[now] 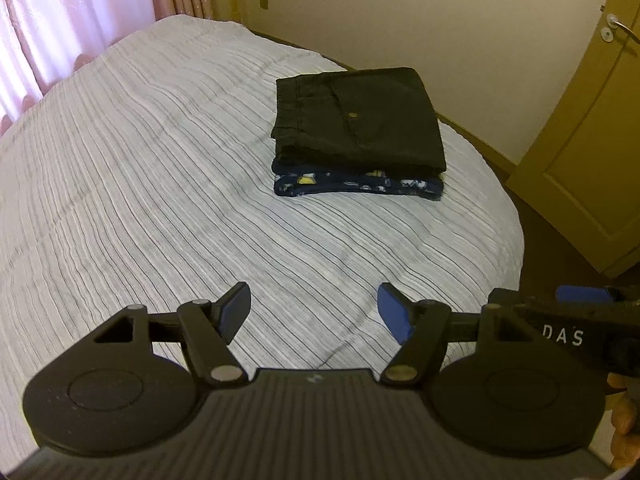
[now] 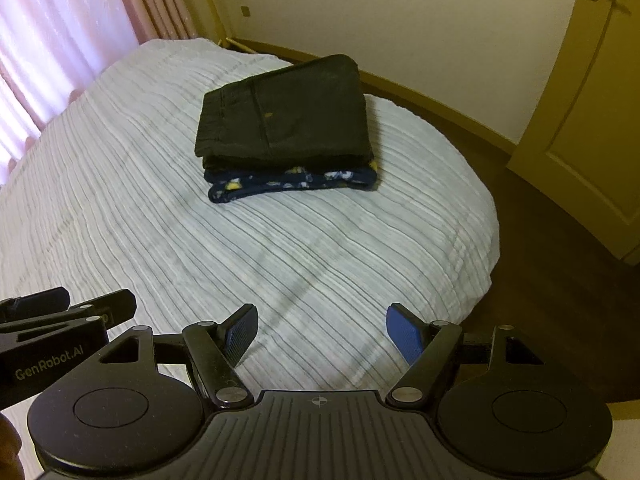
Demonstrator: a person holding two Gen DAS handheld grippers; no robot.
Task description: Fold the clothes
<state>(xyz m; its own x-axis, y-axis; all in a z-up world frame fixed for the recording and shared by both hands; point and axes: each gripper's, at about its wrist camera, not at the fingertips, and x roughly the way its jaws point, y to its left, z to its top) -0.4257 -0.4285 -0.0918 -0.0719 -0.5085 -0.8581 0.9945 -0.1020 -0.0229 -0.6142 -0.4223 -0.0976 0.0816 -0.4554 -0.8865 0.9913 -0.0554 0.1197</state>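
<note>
Two folded garments sit stacked on a bed (image 1: 160, 160) with a ribbed white cover, right of centre in the upper half of the left wrist view: black trousers (image 1: 360, 120), squared with waistband and a pocket button uppermost, rest on a navy patterned piece (image 1: 356, 186) whose edges show along the near side. In the right wrist view the same pile lies just left of centre. The stack lies as the task would leave it, heavier dark cloth on top, likely pressing the softer piece flat. Both tools hang low in their frames, well short of the pile, over bare cover. The left gripper (image 1: 314, 314) has its fingers spread wide with nothing between them; the right gripper (image 2: 322, 330) is likewise parted and empty. Whether more clothes wait outside the frames cannot be told. Pink curtains (image 1: 60, 20) fill the upper left, a door (image 1: 592, 140) the right edge.
</note>
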